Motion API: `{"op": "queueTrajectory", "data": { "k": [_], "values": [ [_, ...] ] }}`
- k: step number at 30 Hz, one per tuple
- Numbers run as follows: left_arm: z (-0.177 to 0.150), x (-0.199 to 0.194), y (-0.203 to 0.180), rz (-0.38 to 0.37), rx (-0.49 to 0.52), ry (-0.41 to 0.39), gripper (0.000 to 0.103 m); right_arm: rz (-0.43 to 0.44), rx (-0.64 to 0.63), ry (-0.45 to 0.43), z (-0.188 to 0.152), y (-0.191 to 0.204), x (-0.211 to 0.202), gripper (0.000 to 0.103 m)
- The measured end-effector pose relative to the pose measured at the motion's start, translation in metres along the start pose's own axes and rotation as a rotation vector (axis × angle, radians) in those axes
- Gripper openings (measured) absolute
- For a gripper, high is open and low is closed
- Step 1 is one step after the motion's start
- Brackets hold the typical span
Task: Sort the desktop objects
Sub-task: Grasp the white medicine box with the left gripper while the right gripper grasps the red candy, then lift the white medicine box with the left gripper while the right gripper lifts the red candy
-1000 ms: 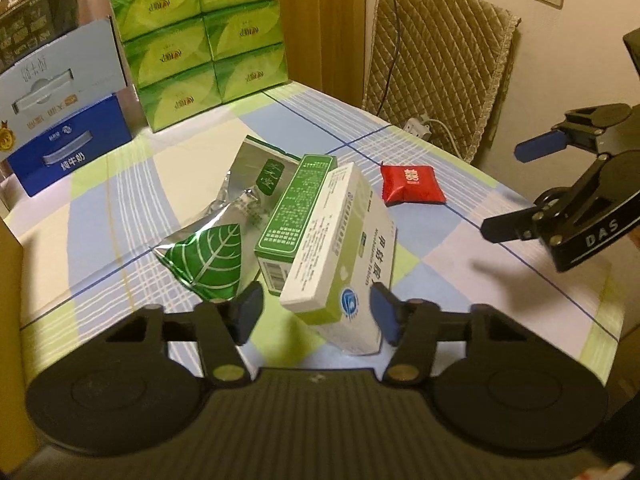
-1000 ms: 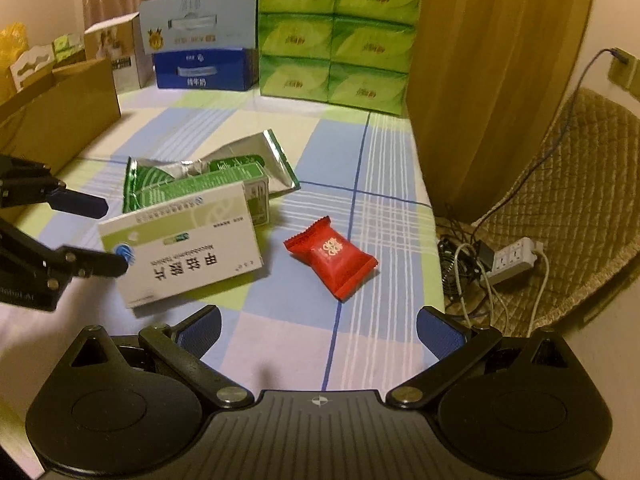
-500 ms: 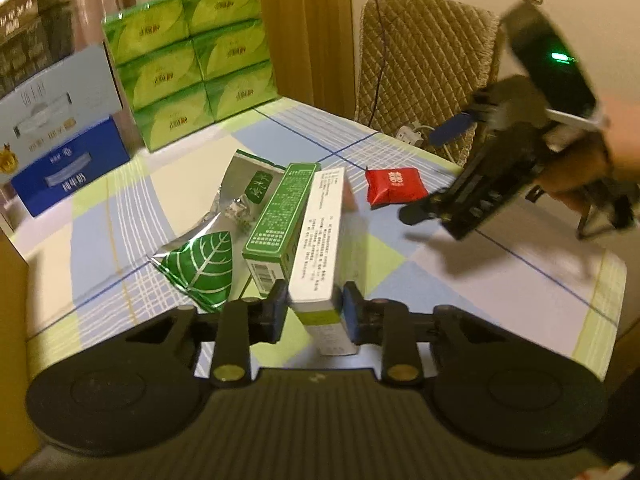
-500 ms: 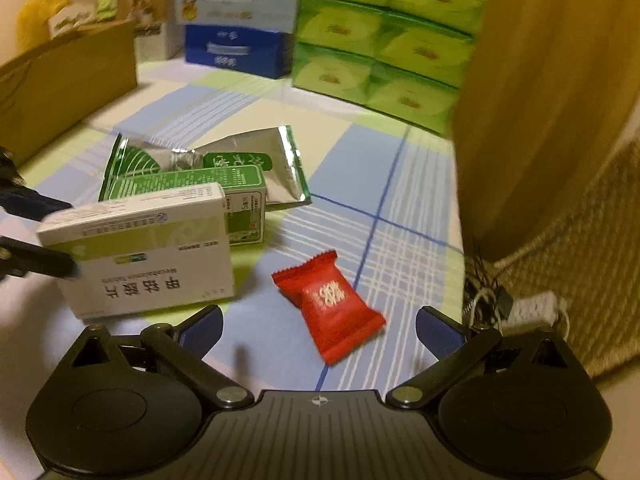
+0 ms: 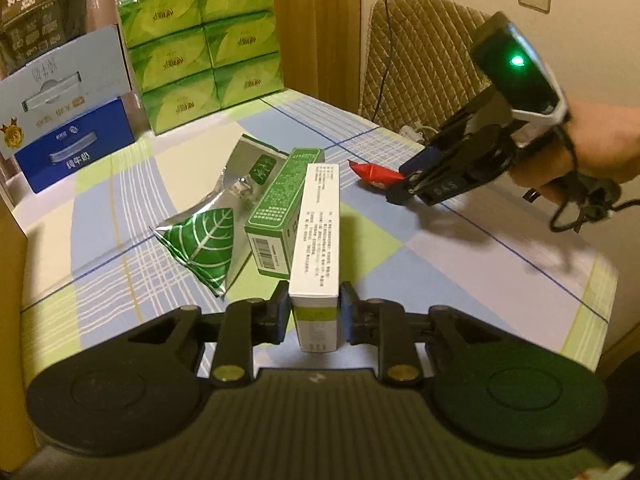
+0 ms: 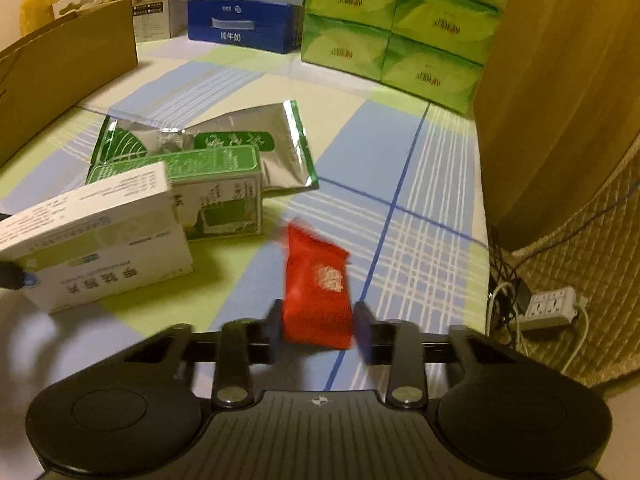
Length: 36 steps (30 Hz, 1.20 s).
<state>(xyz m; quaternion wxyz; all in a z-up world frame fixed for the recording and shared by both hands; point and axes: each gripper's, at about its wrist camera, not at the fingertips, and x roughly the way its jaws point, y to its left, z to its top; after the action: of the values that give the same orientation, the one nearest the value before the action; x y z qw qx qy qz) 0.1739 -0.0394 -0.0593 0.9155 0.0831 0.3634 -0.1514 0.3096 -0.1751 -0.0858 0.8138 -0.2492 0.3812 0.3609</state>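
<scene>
- The left tongs (image 5: 314, 312) are clenched on the near end of the white medicine box (image 5: 318, 240), which stands on its narrow edge on the bench (image 5: 460, 280).
- Just left of that white box lies the green carton (image 5: 280, 208), touching it along one side; beyond the carton the foil leaf pouch (image 5: 212, 216) lies flat.
- The right tongs (image 6: 318, 330) have just been closing, and the red candy packet (image 6: 318, 288) sits between their pads, pressed on both sides; the view is blurred here.
- The packet is right of the white box, apart from it, near the bench's right edge.
- Right of the white box the checked cloth lies bare up to the bench edge.
- Behind the white box, green tissue packs (image 5: 204, 44) stand stacked at the far edge.
</scene>
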Motion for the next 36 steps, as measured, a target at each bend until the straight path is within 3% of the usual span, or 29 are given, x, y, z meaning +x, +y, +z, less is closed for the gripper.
{"op": "queueTrajectory", "data": {
  "k": [3,7,12,18,25,26,27,30,36],
  "values": [
    [0.000,0.005,0.001,-0.003,-0.013,0.005,0.023,0.019,0.018,0.008,-0.005,0.008,-0.008,0.025],
    [0.004,0.008,0.000,-0.002,-0.018,0.000,0.023,0.030,0.056,0.012,-0.010,0.017,-0.022,0.008],
    [0.002,0.002,-0.006,0.007,-0.010,-0.003,0.020,0.043,0.035,0.027,-0.018,0.034,-0.034,0.000],
    [-0.015,-0.028,-0.008,0.033,-0.020,-0.004,0.020,0.059,0.013,0.038,-0.021,0.051,-0.052,0.000],
    [-0.040,-0.063,0.016,0.118,-0.110,-0.019,0.020,0.036,0.058,0.014,-0.016,0.051,-0.066,0.001],
    [-0.042,-0.065,0.020,0.130,-0.128,-0.019,0.020,0.031,0.061,0.012,-0.016,0.052,-0.066,0.003],
    [-0.044,-0.064,0.024,0.141,-0.149,-0.016,0.020,0.030,0.063,0.010,-0.015,0.051,-0.066,0.013],
    [-0.044,-0.060,0.031,0.147,-0.169,-0.018,0.020,0.031,0.092,-0.010,-0.015,0.048,-0.065,0.071],
    [-0.040,-0.045,0.032,0.139,-0.173,-0.022,0.021,0.032,0.119,-0.014,-0.011,0.043,-0.051,0.074]
  ]
}}
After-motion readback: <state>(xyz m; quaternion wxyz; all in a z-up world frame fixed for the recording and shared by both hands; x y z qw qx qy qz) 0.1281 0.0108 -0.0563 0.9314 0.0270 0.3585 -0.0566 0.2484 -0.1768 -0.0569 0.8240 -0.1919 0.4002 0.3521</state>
